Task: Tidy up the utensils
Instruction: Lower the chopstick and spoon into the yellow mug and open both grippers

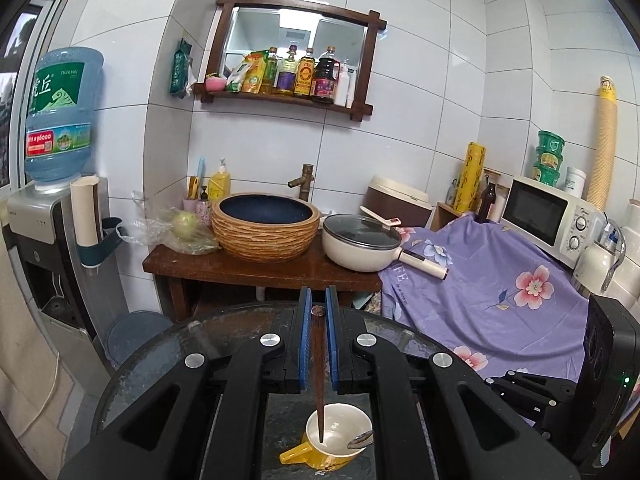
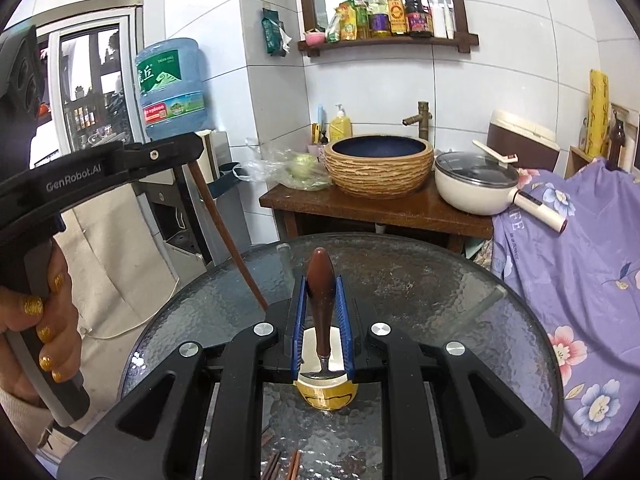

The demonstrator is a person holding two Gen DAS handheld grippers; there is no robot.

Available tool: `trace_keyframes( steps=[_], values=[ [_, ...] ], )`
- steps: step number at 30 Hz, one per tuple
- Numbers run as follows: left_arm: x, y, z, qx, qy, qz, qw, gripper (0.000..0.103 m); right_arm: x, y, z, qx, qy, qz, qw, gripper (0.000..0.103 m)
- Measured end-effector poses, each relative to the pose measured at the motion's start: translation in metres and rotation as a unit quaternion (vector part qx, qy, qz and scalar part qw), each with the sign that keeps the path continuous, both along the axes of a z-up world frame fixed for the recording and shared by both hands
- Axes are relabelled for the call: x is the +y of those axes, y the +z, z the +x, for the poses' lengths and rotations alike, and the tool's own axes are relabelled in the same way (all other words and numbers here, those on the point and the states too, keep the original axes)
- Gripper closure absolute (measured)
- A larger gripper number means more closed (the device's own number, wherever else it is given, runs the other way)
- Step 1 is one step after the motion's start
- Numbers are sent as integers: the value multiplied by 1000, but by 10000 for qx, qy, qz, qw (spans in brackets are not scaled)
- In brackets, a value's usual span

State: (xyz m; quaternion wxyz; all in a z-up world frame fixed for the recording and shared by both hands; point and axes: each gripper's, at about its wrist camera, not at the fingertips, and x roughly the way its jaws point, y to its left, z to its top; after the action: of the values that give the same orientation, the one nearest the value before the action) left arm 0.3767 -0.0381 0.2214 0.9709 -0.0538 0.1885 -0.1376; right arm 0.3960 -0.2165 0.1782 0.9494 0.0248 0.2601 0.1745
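My left gripper [image 1: 319, 300] is shut on a dark wooden chopstick [image 1: 319, 364], whose tip hangs down into a yellow cup [image 1: 336, 454] with a white inside. A metal spoon bowl [image 1: 360, 439] rests at the cup's rim. My right gripper [image 2: 323, 284] is shut on the brown wooden handle of that spoon [image 2: 320, 300], whose metal end dips into the yellow cup [image 2: 326, 396]. The right wrist view shows the left gripper [image 2: 188, 152] at the left with its chopstick [image 2: 228, 236] slanting down, and a hand [image 2: 44, 312] on the grip. Several more chopsticks [image 2: 280, 466] lie on the glass at the near edge.
The cup stands on a round textured glass table [image 2: 420, 288]. Behind it is a wooden stand with a woven basin [image 2: 378, 168] and a lidded white pan [image 2: 476, 184]. A purple flowered cloth [image 2: 580, 260] is to the right, a water dispenser [image 1: 48, 240] to the left.
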Motion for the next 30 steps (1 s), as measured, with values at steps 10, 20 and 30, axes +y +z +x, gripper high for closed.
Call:
trace_keyframes(
  steps=[10, 20, 30],
  values=[
    [-3, -34, 15, 316, -26, 28, 9995, 96, 10, -38, 24, 320, -62, -20, 9995, 87],
    [3, -57, 24, 538, -2, -11, 9986, 96, 14, -75, 37, 555, -94, -96, 9984, 87],
    [6, -60, 24, 506, 29, -18, 9987, 96, 8, -86, 40, 599, -143, -94, 9981, 87]
  ],
)
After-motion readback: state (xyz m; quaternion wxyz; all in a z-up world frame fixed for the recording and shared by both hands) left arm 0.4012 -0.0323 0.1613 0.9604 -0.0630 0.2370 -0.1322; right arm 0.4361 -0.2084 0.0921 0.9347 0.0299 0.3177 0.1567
